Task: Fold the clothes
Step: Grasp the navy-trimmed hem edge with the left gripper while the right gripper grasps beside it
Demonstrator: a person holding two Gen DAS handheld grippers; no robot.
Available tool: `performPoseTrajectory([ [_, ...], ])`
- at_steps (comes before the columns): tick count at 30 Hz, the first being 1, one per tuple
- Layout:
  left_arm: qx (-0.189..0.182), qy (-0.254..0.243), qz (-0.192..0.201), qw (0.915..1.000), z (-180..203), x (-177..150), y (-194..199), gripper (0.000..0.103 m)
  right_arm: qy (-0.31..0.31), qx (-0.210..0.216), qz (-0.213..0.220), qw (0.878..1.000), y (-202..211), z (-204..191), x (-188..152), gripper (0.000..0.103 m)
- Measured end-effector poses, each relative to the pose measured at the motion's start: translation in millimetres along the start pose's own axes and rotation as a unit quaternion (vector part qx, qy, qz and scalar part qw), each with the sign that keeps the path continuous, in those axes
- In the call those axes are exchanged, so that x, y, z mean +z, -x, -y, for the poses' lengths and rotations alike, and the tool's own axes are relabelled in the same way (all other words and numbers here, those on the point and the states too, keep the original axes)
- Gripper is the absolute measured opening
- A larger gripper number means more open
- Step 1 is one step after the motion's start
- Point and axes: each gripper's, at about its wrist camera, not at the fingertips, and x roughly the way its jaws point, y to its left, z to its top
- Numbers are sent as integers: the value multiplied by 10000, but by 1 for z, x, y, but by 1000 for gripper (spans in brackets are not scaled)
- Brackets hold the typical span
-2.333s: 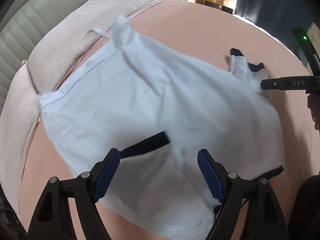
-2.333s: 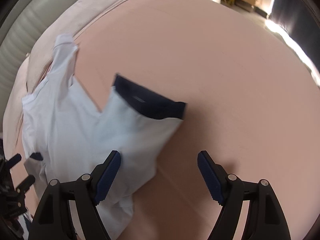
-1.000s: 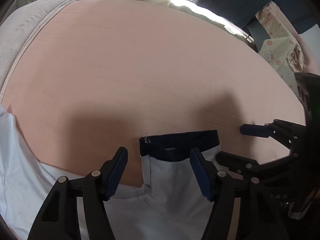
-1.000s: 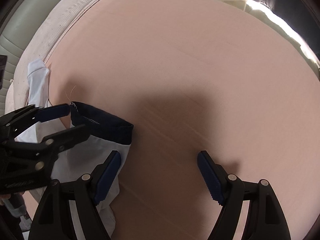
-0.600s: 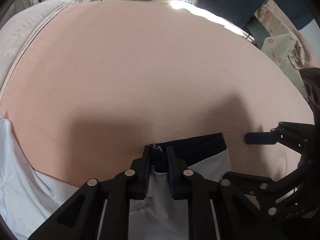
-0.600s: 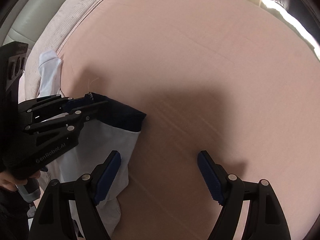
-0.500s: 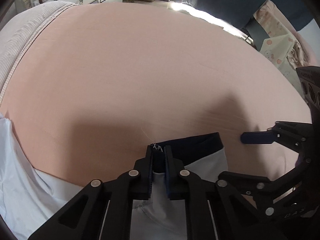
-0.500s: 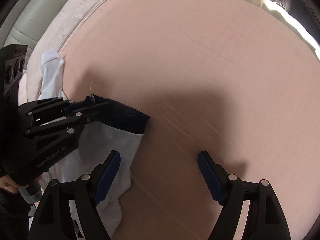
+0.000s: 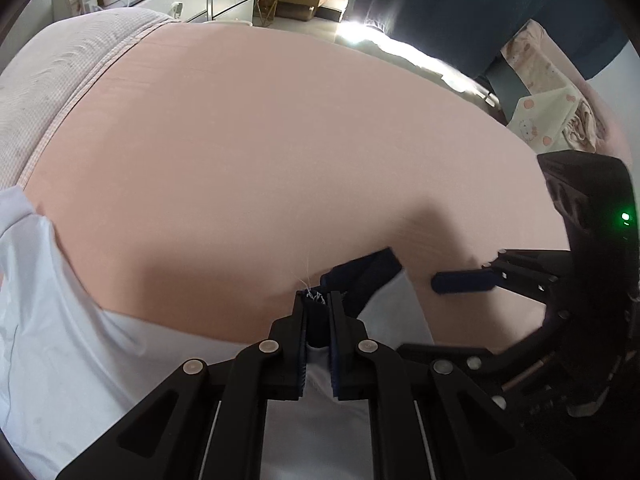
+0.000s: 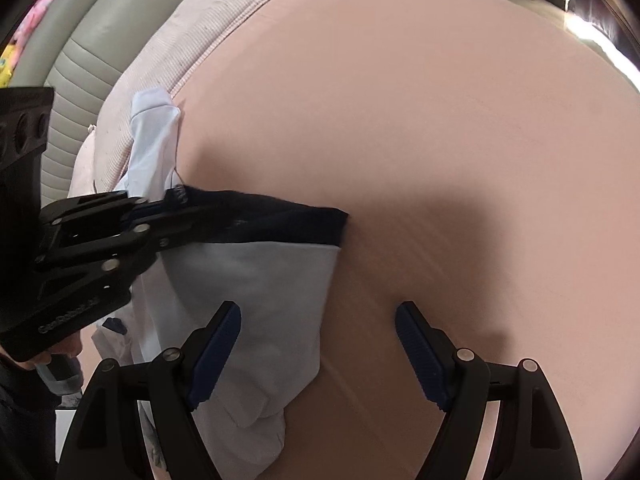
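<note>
Left wrist view: the left gripper point(image 9: 318, 322) is seen clamped on the corner of the dark navy cuff point(image 9: 362, 276) of the pale blue shirt point(image 9: 60, 340); the pads are pressed together with cloth pinched between them.
Right wrist view: the right gripper point(image 10: 318, 354) is held with its jaws apart, empty, hovering over the sleeve point(image 10: 256, 300); one pad is above the pale cloth, the other above bare pink sheet.
Garment: the shirt is spread on the pink bed sheet point(image 9: 260, 140), its body trailing off toward the near left edge of the bed.
Step judged: the sleeve is probably being taken at its cuff so that it can be folded in over the body.
Doing it well: the far cuff corner point(image 10: 338, 222) is best taken by the free gripper, so that the cuff is carried taut and flat; the pinch should be kept off the sheet beneath.
Edges: the grey ribbed bolster point(image 10: 168, 52) lies just beyond the shirt, with the padded headboard point(image 10: 80, 64) behind it.
Open room: a wide stretch of bare sheet lies ahead and to the right; nothing is seen on it.
</note>
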Motion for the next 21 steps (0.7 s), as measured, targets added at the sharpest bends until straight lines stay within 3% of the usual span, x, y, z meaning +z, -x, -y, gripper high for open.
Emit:
performPoseTrajectory([
  [4,-17,62,100,9999,-11,-8,12,7,177,553,436,9974,-7,-12,5,80],
  [8,-40,74,149,9999,-13,-10,21,7,423,444,516,9968,-14,-23,7,79],
  [10,-83,79,182,9998,-17,-14,26,7,408,612,540,9958,-34,-30,11,75],
  [12,-99,96,219,9997,-18,-16,30,7,455,711,516,9951,-14,-1,-19,69],
  [13,-104,105,228,9996,-19,-18,30,7,497,730,538,9946,-18,-2,-18,68],
  [15,-108,120,240,9996,-21,-22,33,7,498,929,558,9929,-20,0,-21,58],
  [16,-123,122,246,9995,-21,-22,33,7,450,1053,583,9917,-21,1,-29,45],
  [17,-139,126,255,9995,-18,-21,31,7,405,1141,574,9910,-21,3,-42,38],
  [19,-124,128,274,9995,-19,-24,35,7,360,1200,631,9901,-24,-1,-49,34],
  [21,-100,142,290,9994,-23,-27,39,7,324,1090,733,9908,-20,1,-52,12],
])
